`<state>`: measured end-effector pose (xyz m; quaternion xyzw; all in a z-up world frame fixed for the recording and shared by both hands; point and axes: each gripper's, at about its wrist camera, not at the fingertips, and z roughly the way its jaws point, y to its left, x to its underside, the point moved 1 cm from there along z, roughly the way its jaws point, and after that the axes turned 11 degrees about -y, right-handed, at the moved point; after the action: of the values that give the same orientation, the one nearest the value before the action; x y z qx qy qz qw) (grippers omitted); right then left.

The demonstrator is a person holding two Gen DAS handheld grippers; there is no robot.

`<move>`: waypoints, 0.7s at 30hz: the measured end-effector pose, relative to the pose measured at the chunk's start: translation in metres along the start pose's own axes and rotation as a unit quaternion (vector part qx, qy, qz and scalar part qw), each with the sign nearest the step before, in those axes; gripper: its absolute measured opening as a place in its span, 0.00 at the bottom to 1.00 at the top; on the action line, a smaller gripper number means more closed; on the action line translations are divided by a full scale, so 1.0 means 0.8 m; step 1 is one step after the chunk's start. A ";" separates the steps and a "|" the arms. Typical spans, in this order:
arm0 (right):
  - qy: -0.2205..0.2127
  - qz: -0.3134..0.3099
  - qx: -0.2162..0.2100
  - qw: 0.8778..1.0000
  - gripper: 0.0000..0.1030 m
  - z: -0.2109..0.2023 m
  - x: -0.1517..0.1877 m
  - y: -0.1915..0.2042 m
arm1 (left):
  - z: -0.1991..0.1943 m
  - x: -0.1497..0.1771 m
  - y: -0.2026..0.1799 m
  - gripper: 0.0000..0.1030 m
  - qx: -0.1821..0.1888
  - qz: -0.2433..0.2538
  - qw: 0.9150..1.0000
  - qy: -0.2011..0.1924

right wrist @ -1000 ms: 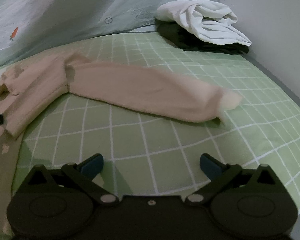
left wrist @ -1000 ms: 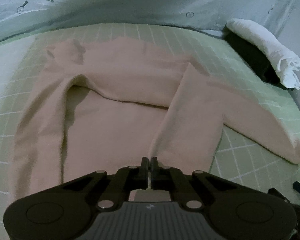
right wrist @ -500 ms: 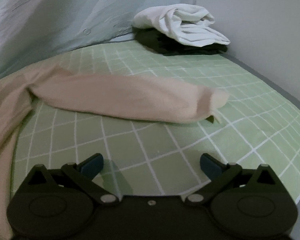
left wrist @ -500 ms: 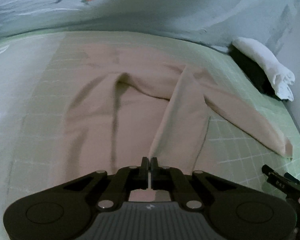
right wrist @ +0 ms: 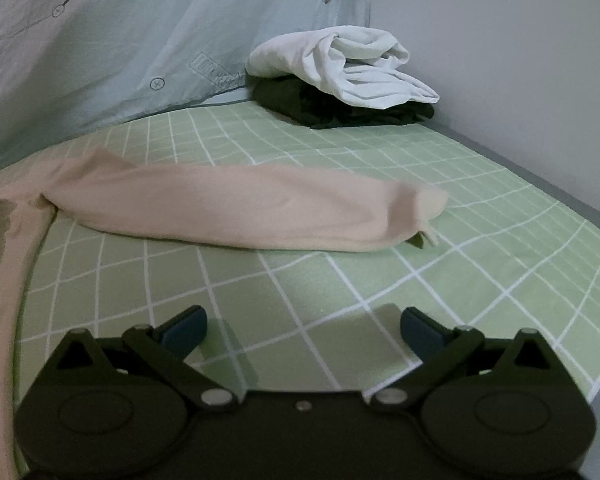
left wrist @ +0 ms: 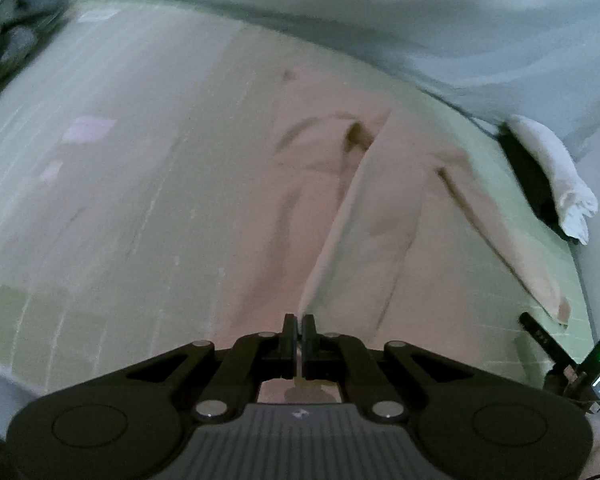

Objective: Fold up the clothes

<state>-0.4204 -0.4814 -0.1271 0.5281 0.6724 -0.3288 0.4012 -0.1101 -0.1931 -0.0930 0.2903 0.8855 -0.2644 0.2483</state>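
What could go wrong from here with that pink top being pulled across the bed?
The left gripper pinches only a thin edge of the pink top, so the fabric might slip out mid-fold. The outstretched sleeve lies loose and could drag or bunch. The right gripper, jaws open, holds nothing down, so the whole garment may slide on the green checked sheet.

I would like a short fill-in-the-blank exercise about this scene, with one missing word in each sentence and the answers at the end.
1. The left gripper is shut on the edge of the ____ sweater.
2. The right gripper is ____ and holds nothing.
3. The white cloth lies on top of a ____ garment.
4. The sleeve lies on a green sheet with ____ grid lines.

Answers: pink; open; dark; white
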 end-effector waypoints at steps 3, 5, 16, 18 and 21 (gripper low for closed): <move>-0.001 -0.002 0.002 1.000 1.00 0.000 0.000 0.001 | -0.006 0.008 0.022 0.02 -0.010 -0.024 1.000 0.013; -0.002 -0.002 0.003 1.000 1.00 -0.001 0.001 0.002 | -0.005 0.013 0.038 0.02 -0.017 -0.037 0.999 0.026; -0.004 -0.004 0.007 1.000 1.00 -0.004 0.001 0.005 | 0.013 -0.008 0.050 0.21 -0.047 -0.031 0.997 0.057; -0.005 -0.004 0.008 1.000 1.00 -0.004 0.002 0.005 | 0.009 -0.023 0.048 0.27 -0.049 -0.020 0.998 0.036; -0.005 -0.003 0.008 1.000 1.00 -0.004 0.002 0.005 | 0.007 -0.051 0.033 0.30 -0.043 0.013 0.999 0.000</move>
<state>-0.4175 -0.4772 -0.1270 0.5277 0.6694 -0.3378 0.3991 -0.0626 -0.1937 -0.0818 0.2907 0.8922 -0.2225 0.2645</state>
